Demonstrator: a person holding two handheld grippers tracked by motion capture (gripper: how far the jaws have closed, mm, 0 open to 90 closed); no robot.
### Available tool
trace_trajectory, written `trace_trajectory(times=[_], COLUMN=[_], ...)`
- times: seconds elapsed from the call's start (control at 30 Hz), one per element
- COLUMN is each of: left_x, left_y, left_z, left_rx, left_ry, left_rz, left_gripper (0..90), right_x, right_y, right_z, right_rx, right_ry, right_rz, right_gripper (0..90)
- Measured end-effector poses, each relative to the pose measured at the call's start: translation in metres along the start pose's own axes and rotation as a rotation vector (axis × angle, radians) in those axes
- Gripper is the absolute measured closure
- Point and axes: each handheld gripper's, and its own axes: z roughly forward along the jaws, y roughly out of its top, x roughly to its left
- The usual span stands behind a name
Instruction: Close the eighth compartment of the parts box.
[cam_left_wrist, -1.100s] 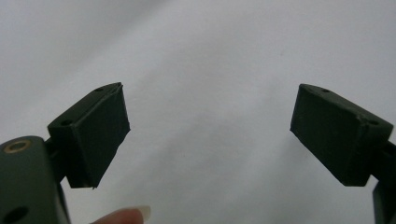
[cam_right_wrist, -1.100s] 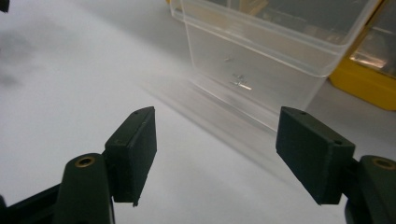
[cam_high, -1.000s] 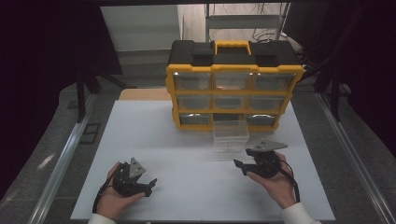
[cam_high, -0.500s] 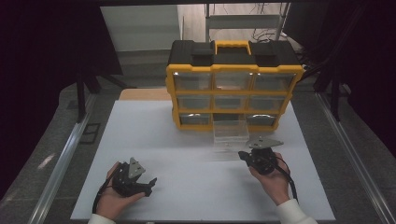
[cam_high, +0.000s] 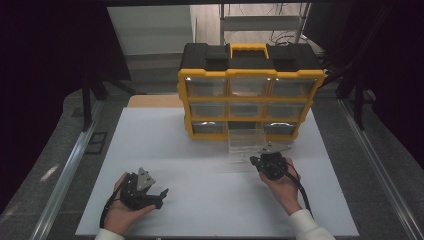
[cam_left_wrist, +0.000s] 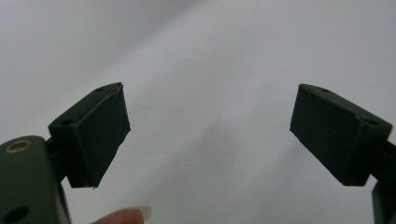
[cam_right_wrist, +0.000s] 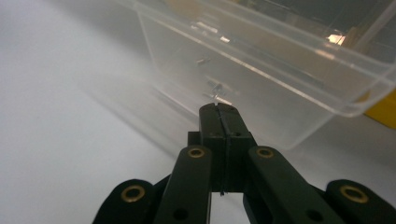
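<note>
The right gripper (cam_right_wrist: 218, 108), jaws pressed together on nothing visible, points at the clear plastic drawer (cam_high: 246, 141) pulled from the organizer's (cam_high: 248, 90) bottom row at twelve o'clock; its contents are indistinct. The left gripper (cam_left_wrist: 210, 135) rests with jaws apart.

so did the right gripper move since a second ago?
Yes. In the high view the right gripper has shifted left and slightly toward the organizer, closing on the pulled-out clear drawer. Its jaws stand shut.

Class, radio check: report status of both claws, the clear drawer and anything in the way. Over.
Left claw open, idle. Right claw shut, nothing between its pads, tips at the pulled-out clear drawer. Yellow organizer behind; no obstruction on the white table.
</note>
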Motion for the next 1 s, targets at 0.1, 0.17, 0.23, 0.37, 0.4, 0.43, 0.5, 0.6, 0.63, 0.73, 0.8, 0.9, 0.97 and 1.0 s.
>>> trace_trajectory(times=[0.1,0.17,0.23,0.37,0.4,0.43,0.5,0.6,0.63,0.73,0.8,0.9,0.97,1.0], left_x=[0.0,0.0,0.0,0.001,0.001,0.001,0.001,0.001,0.001,0.0,0.0,0.001,0.001,0.001], left_y=[0.0,0.0,0.0,-0.001,-0.001,-0.001,0.0,0.001,0.001,0.002,0.002,0.001,0.0,-0.001], left_z=[0.0,0.0,-0.001,0.0,0.0,0.0,0.001,0.002,0.002,0.001,0.001,0.001,0.002,0.002], left_rx=[0.004,0.003,0.0,0.002,0.002,0.002,0.001,0.002,0.002,-0.002,-0.003,-0.002,0.003,0.005], left_ry=[-0.002,-0.002,-0.002,-0.002,-0.002,-0.002,-0.006,-0.01,-0.01,-0.018,-0.019,-0.015,-0.014,-0.012], left_rz=[0.001,0.001,0.0,-0.002,-0.003,-0.003,-0.003,0.0,0.0,-0.005,-0.007,-0.011,-0.011,-0.011], left_gripper=[12.1,12.1,12.1,12.1,12.1,12.1,12.1,12.1,12.1,12.1,12.1,12.1,12.1,12.1], right_x=[-0.002,-0.004,-0.005,-0.005,-0.006,-0.007,-0.009,-0.012,-0.012,-0.015,-0.017,-0.019,-0.02,-0.021], right_y=[0.002,0.004,0.006,0.01,0.011,0.012,0.013,0.014,0.014,0.017,0.018,0.02,0.021,0.021], right_z=[0.004,0.007,0.009,0.013,0.014,0.015,0.016,0.017,0.017,0.019,0.021,0.022,0.023,0.024], right_rx=[-0.007,-0.014,-0.018,-0.021,-0.023,-0.025,-0.028,-0.032,-0.032,-0.038,-0.043,-0.052,-0.05,-0.05], right_ry=[-0.012,-0.018,-0.016,-0.032,-0.035,-0.038,-0.034,-0.037,-0.037,-0.036,-0.034,-0.035,-0.034,-0.035], right_rz=[0.006,0.014,0.017,0.009,0.01,0.013,0.02,0.021,0.021,0.029,0.034,0.035,0.04,0.037], right_gripper=[90.0,90.0,90.0,90.0,90.0,90.0,90.0,90.0,90.0,90.0,90.0,90.0,90.0,90.0])
